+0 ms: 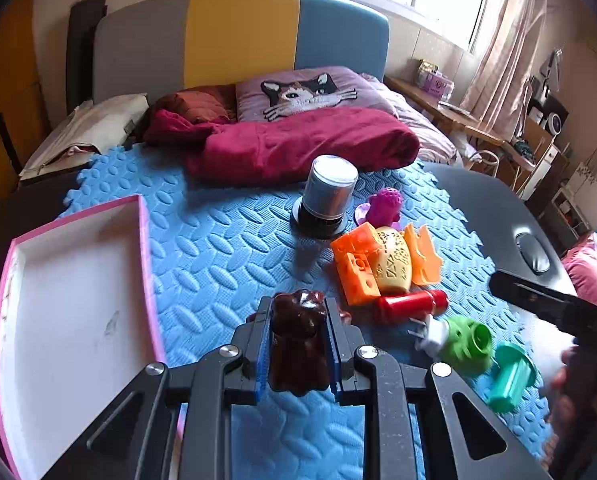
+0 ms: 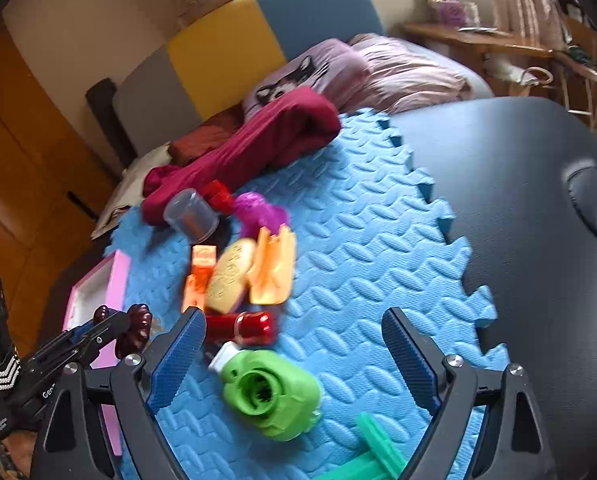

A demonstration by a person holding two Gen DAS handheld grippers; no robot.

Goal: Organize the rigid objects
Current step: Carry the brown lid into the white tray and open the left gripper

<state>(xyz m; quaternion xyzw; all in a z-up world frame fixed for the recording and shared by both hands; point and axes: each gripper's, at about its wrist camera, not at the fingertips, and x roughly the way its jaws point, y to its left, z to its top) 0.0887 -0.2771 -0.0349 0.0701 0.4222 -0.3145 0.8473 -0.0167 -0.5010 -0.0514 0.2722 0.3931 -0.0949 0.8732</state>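
Note:
My left gripper (image 1: 298,312) is shut on a dark brown moulded toy (image 1: 298,344), held just above the blue foam mat (image 1: 218,248); in the right wrist view the same left gripper (image 2: 116,326) and brown toy (image 2: 136,328) show at lower left. The pink-rimmed white box (image 1: 70,300) lies left of it. My right gripper (image 2: 292,326) stands open over the green toy (image 2: 272,394), pads apart from it. A red cylinder (image 2: 242,326), an orange block (image 1: 354,268), a cream oval piece (image 1: 392,264), a teal piece (image 1: 510,376) and a purple toy (image 1: 384,204) lie nearby.
A clear-topped canister (image 1: 328,194) stands behind the toys. A crimson cloth (image 1: 298,146) and a cat-print pillow (image 1: 306,92) lie at the back. The dark padded table (image 2: 518,200) lies right of the mat. A person's hand (image 1: 578,384) shows at lower right.

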